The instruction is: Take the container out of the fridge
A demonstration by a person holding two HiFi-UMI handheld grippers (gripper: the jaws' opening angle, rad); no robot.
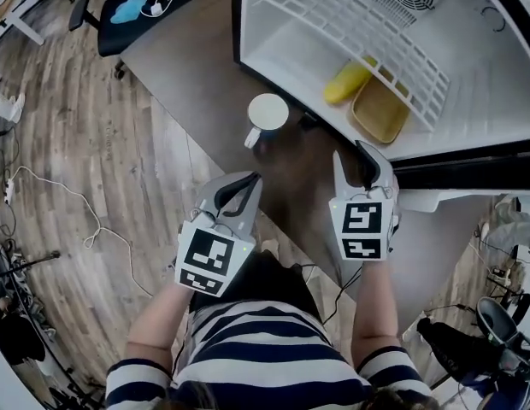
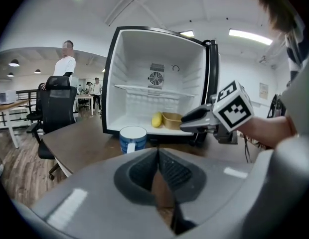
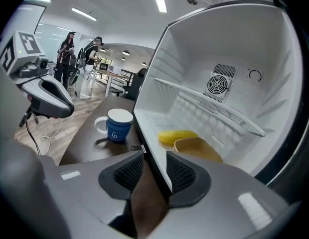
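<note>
Sitting in fridge [image 1: 282,54]: empty tan container [image 1: 380,109], yellow item [image 1: 346,81] beside | left gripper [image 1: 250,178] closed | right gripper [image 1: 350,150] wide

A brown desk [image 1: 197,92] carries a small white fridge [image 1: 282,45], which stands open. Just in front of the fridge's opening, a blue mug [image 1: 267,114] with a white inside stands upright on the desk. On the fridge's floor a shallow tan container [image 1: 380,109] and a yellow, banana-like thing [image 1: 346,81] lie side by side under a white wire shelf [image 1: 350,15].
</note>
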